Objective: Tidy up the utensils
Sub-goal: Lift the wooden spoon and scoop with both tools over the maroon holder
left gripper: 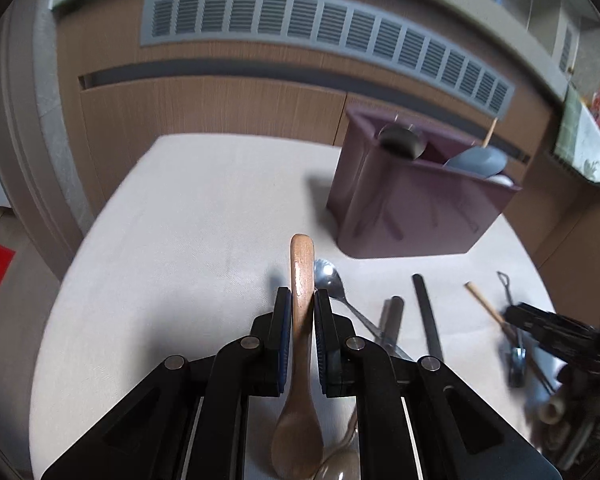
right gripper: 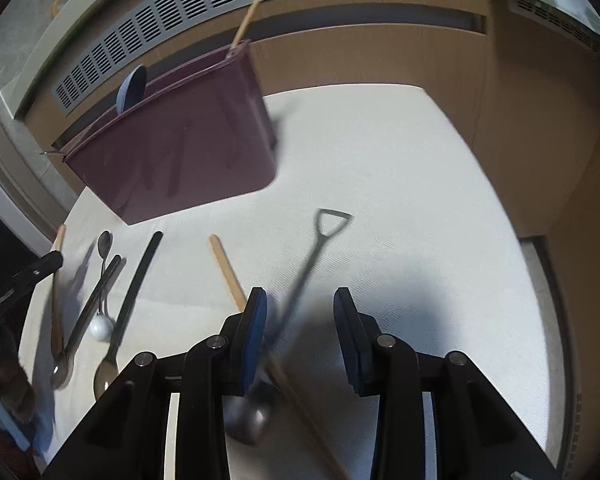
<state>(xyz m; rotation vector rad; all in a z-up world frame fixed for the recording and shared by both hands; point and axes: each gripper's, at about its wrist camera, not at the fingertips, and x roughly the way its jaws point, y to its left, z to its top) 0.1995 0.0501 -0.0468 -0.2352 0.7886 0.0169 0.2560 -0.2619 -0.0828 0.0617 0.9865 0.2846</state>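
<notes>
- Left gripper (left gripper: pixel 302 300): jaws clamped on the handle of a wooden spoon (left gripper: pixel 300 364), held above the counter (left gripper: pixel 180 220).
- Right gripper (right gripper: pixel 300 312): jaws apart, straddling the shaft of a shovel-handled metal spoon (right gripper: pixel 300 276).
- Maroon utensil holder (left gripper: pixel 404 204): upright at the counter's far side, utensils inside.

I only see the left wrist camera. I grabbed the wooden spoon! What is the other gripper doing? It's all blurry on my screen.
Observer: The right gripper is open. A shovel-shaped spoon sits between its jaws, not squeezed.
Operator: Is anything else near that spoon?
Observer: Yes, a wooden stick runs under the gripper and crosses it.
Operator: What's hiding behind my wooden spoon?
Observer: A small white ball lies among the dark handles.
</notes>
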